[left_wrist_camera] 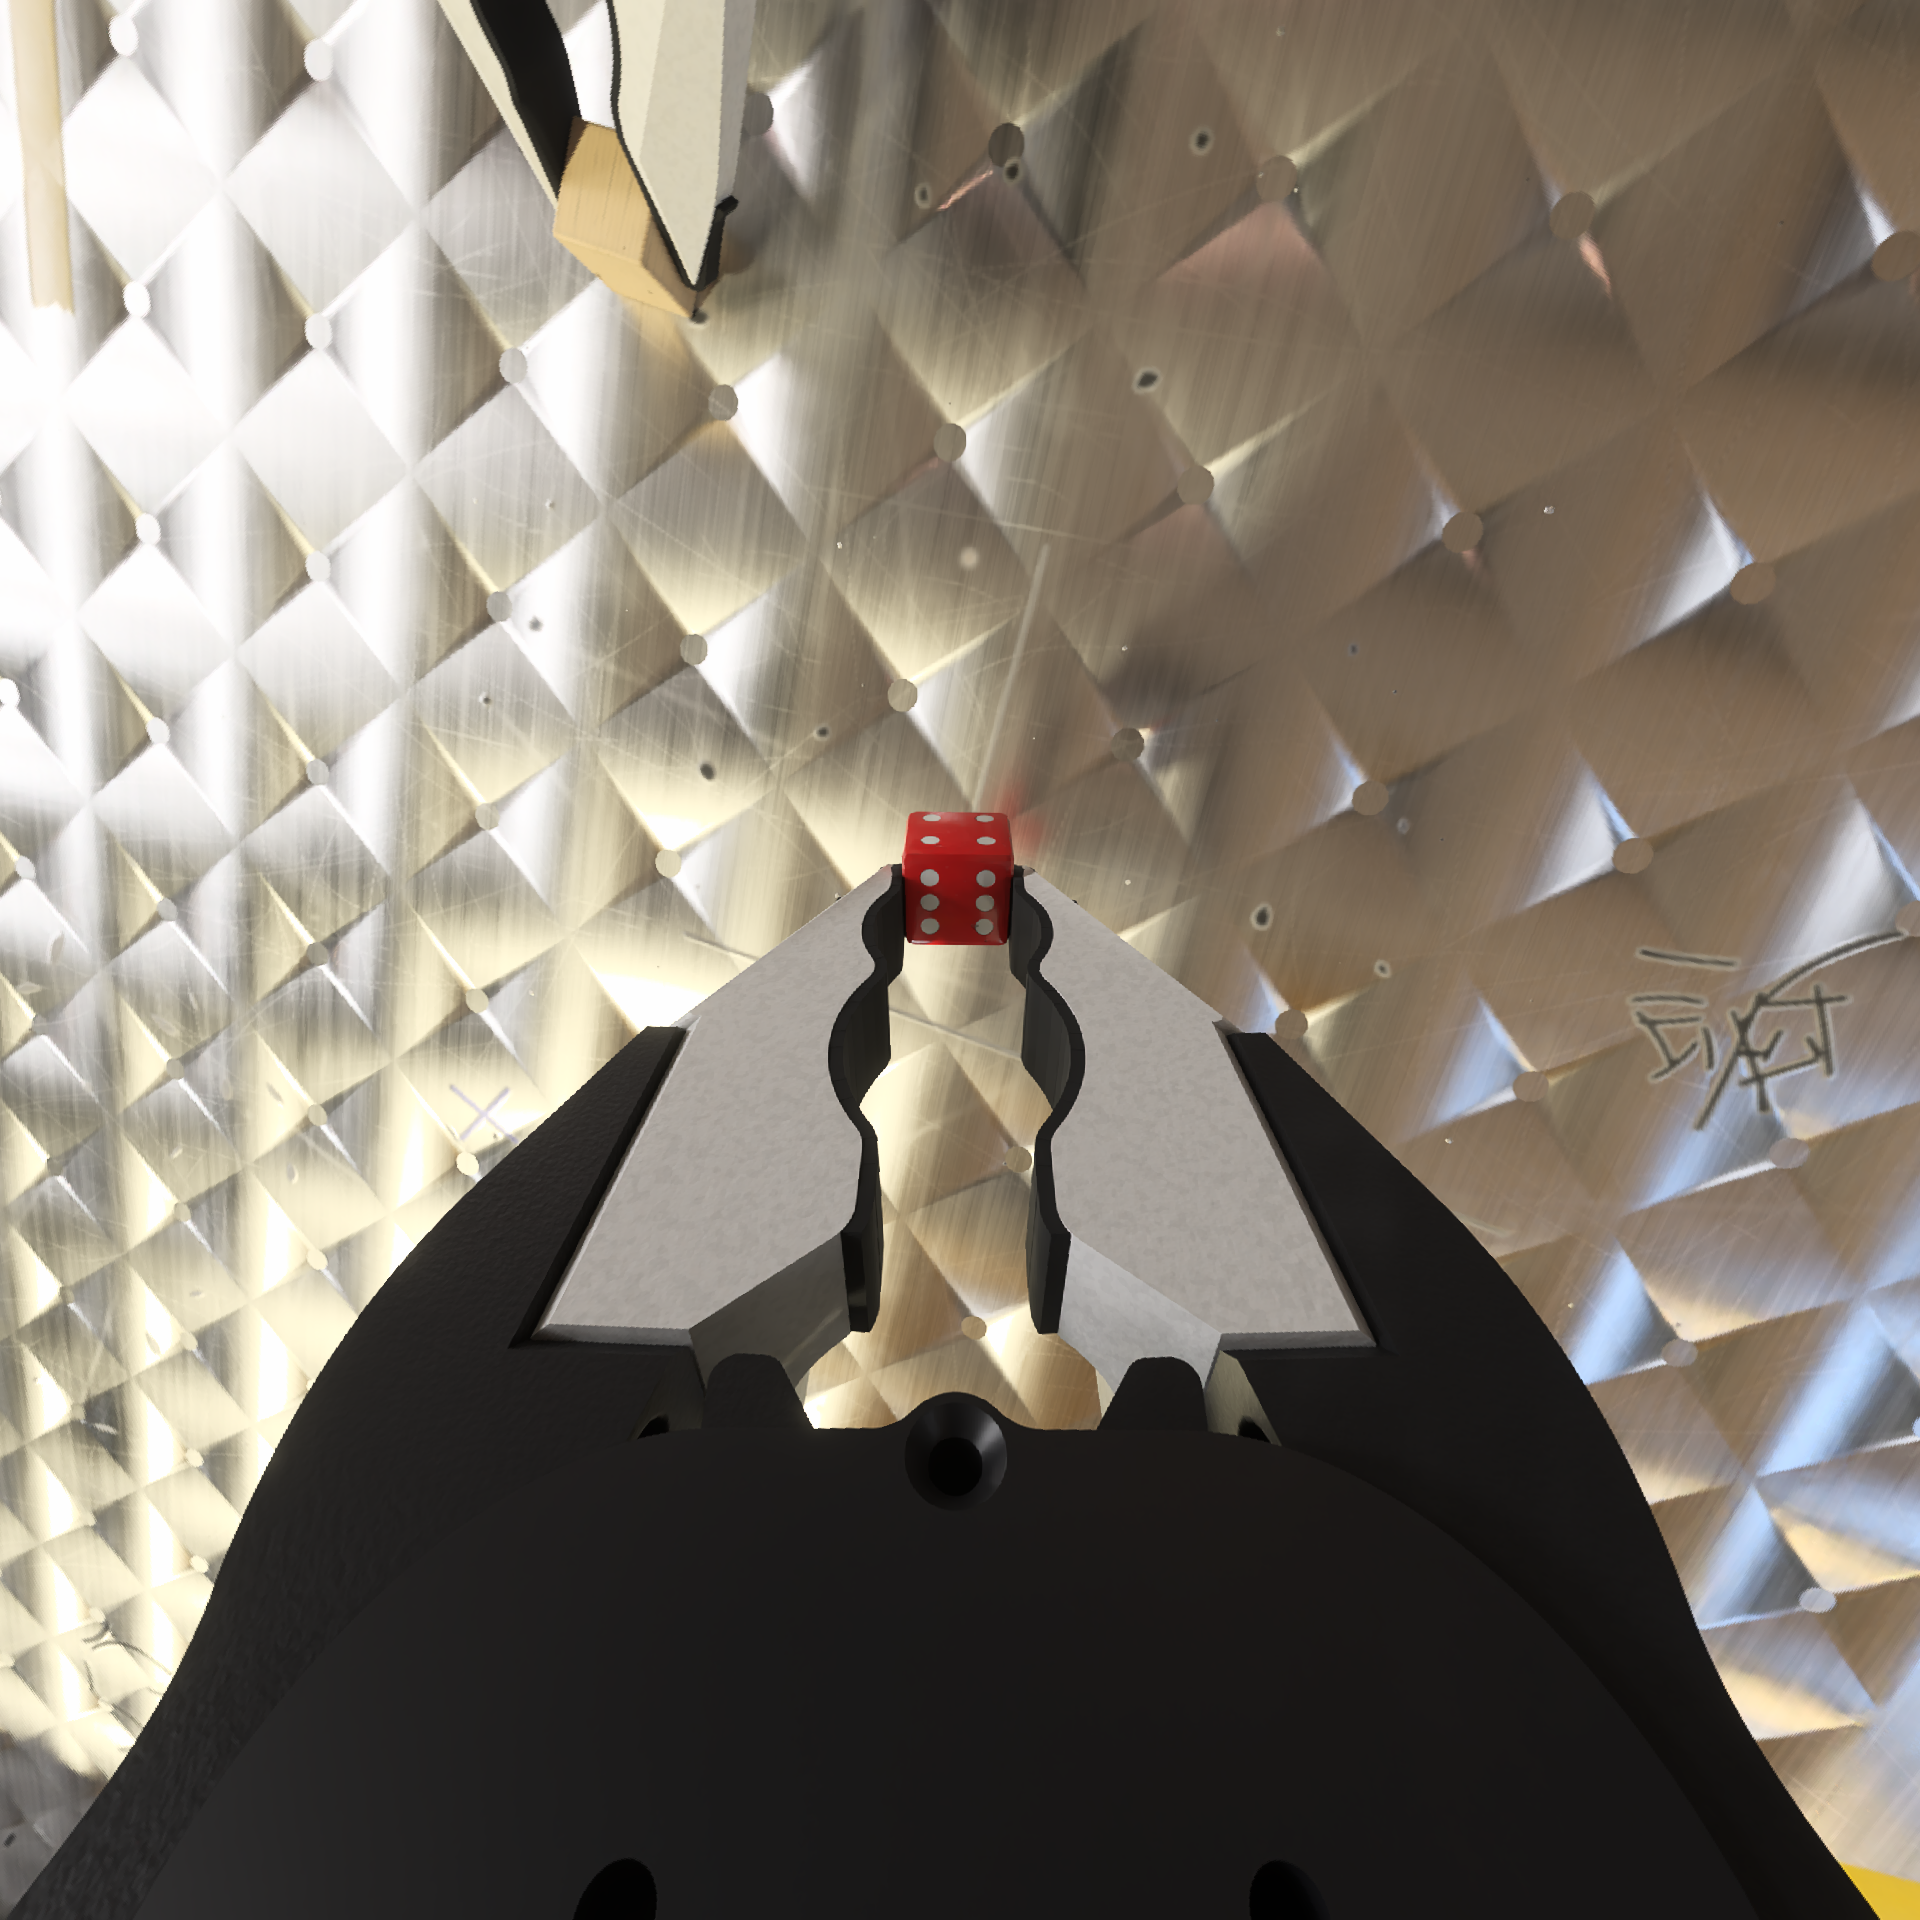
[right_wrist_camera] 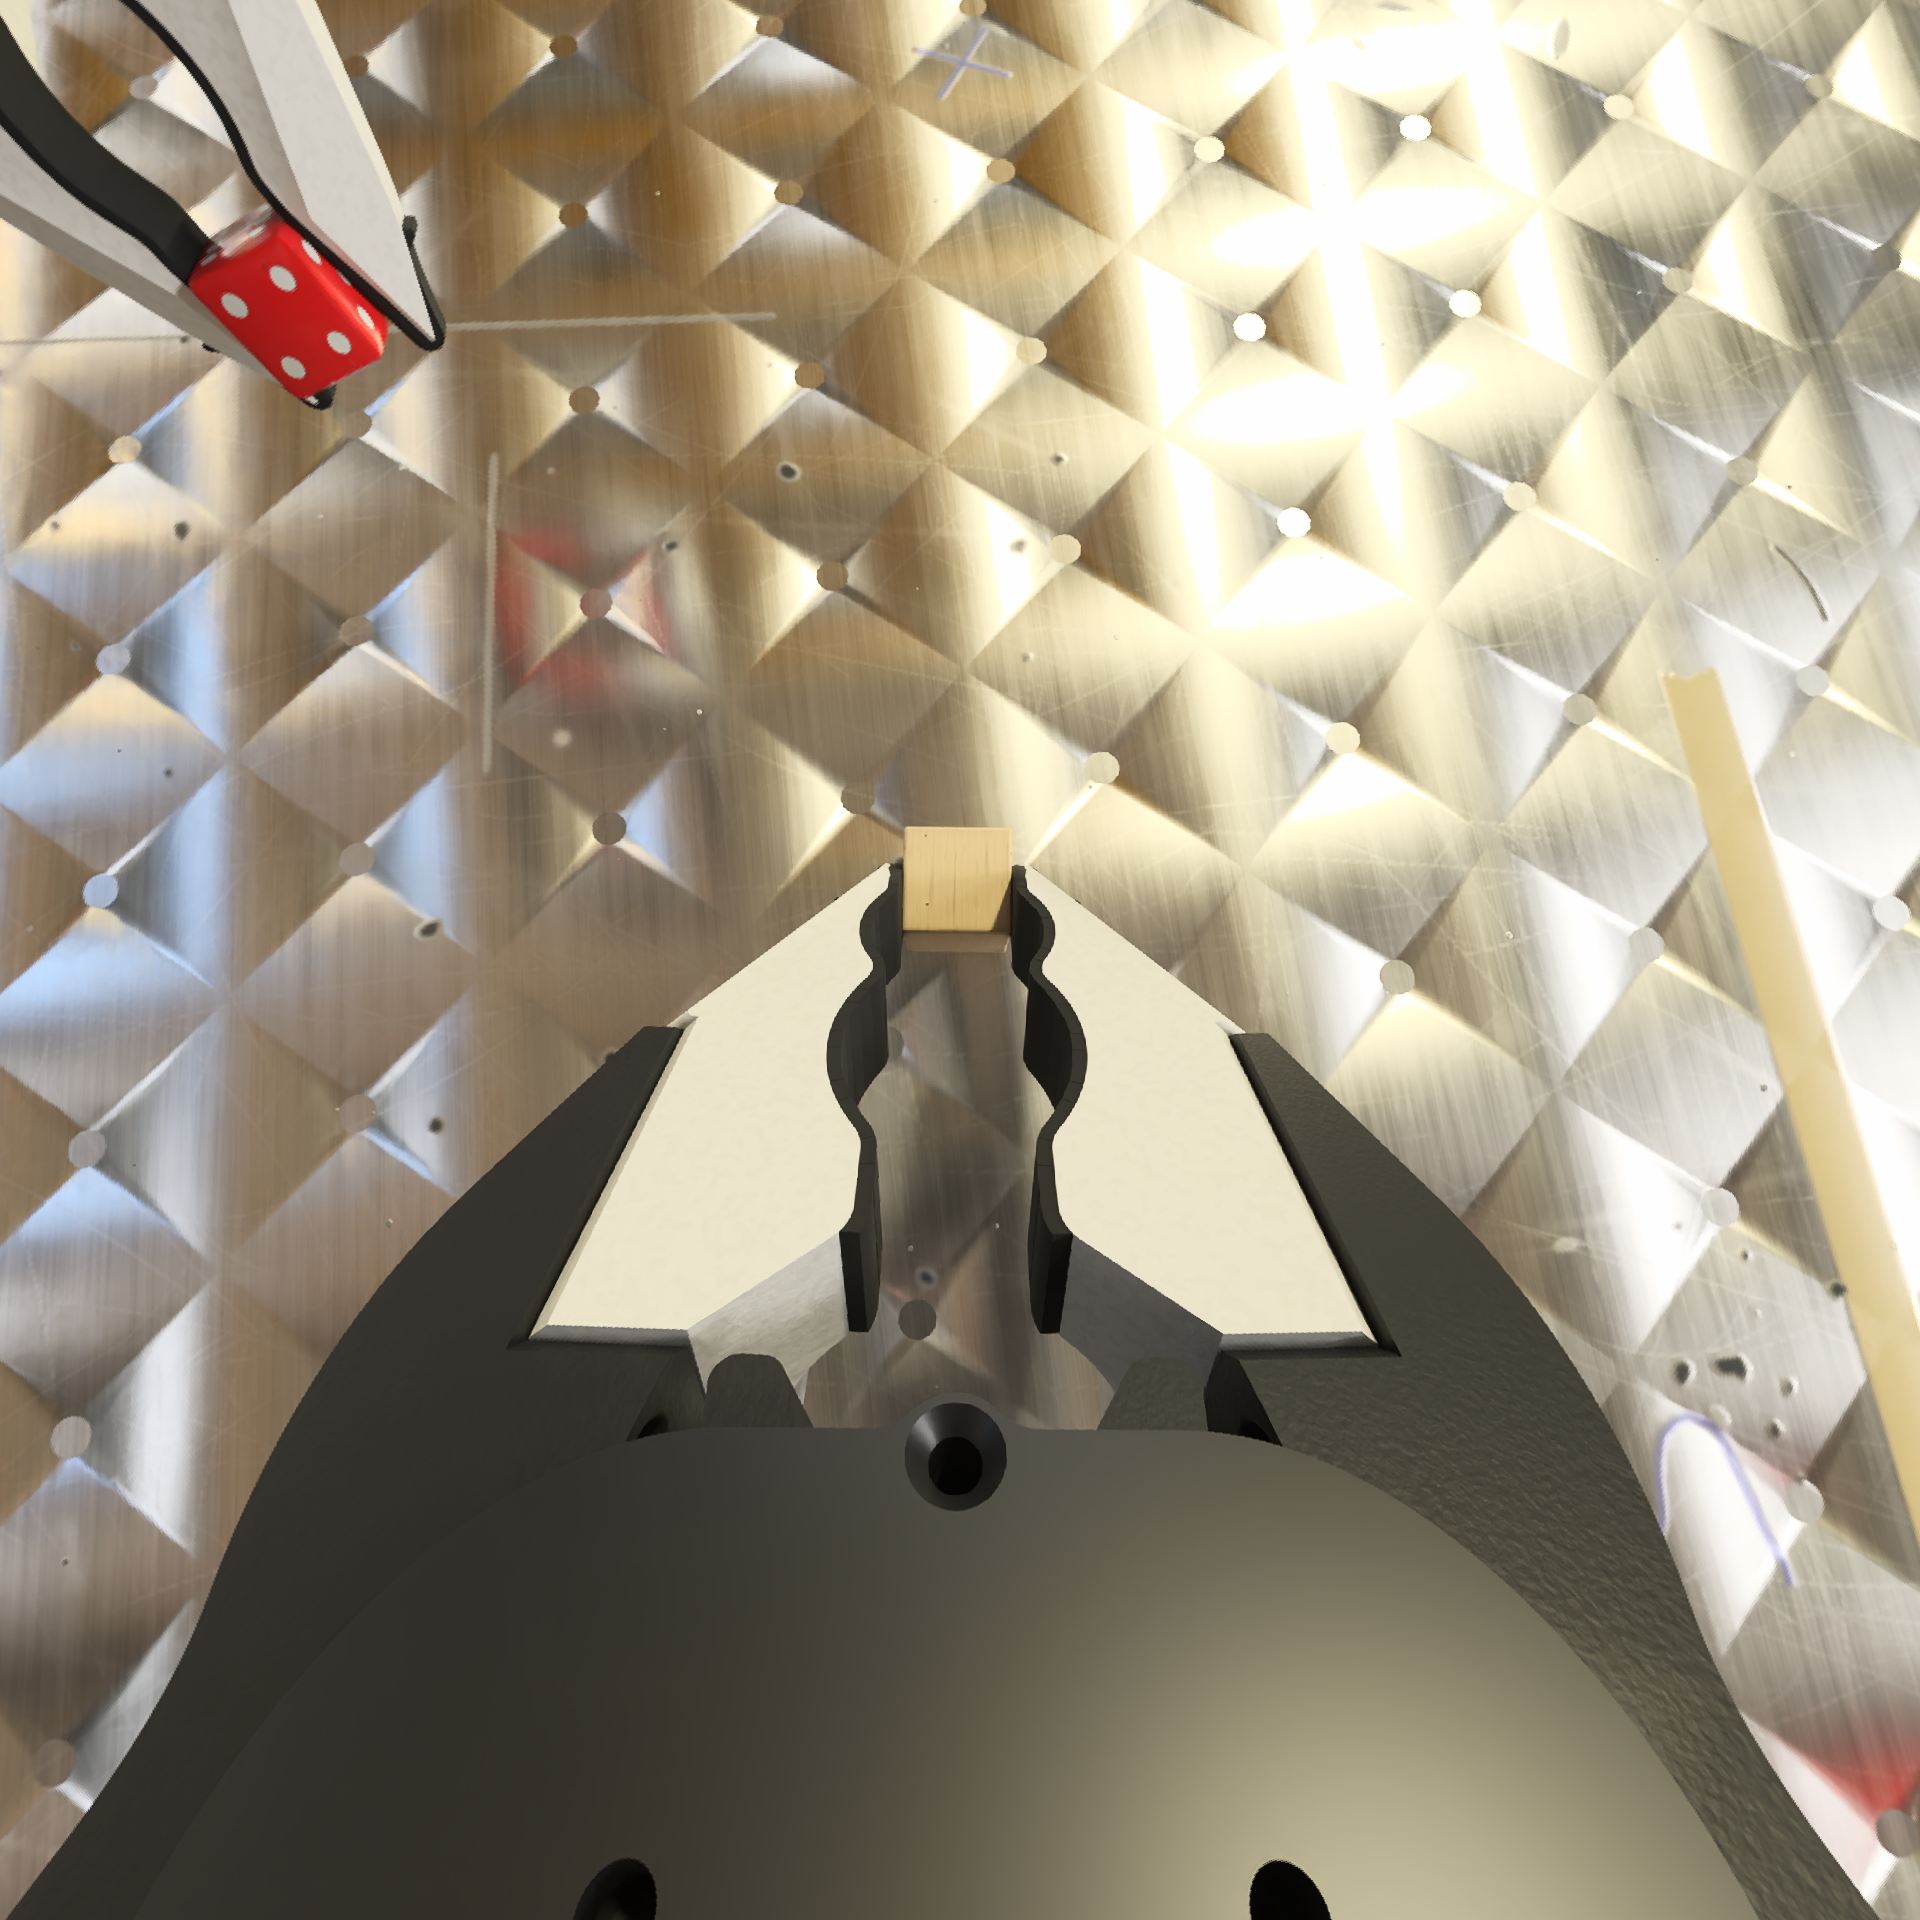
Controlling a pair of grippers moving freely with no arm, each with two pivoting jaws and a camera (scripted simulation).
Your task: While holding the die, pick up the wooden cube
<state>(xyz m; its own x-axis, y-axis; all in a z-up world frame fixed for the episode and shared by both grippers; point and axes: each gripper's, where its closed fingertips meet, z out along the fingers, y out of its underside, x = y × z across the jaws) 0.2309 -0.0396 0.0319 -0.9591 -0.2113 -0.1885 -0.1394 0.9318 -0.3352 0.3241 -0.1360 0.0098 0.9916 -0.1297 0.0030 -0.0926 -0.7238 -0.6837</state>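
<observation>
My left gripper [left_wrist_camera: 957,883] is shut on a red die [left_wrist_camera: 957,878] with white pips, held between its fingertips above the shiny quilted metal surface. My right gripper [right_wrist_camera: 957,894] is shut on a small wooden cube [right_wrist_camera: 956,883] at its fingertips. In the left wrist view the right gripper shows at the top left with the wooden cube [left_wrist_camera: 608,213] between its fingers. In the right wrist view the left gripper shows at the top left with the red die [right_wrist_camera: 286,312] in it. Whether the cube touches the surface I cannot tell.
The surface is a reflective metal sheet [left_wrist_camera: 1351,520] with a diamond pattern, small holes and scribbled marks. A thin pale wooden stick [right_wrist_camera: 1787,997] lies at the right in the right wrist view and also shows at the left edge of the left wrist view [left_wrist_camera: 42,156].
</observation>
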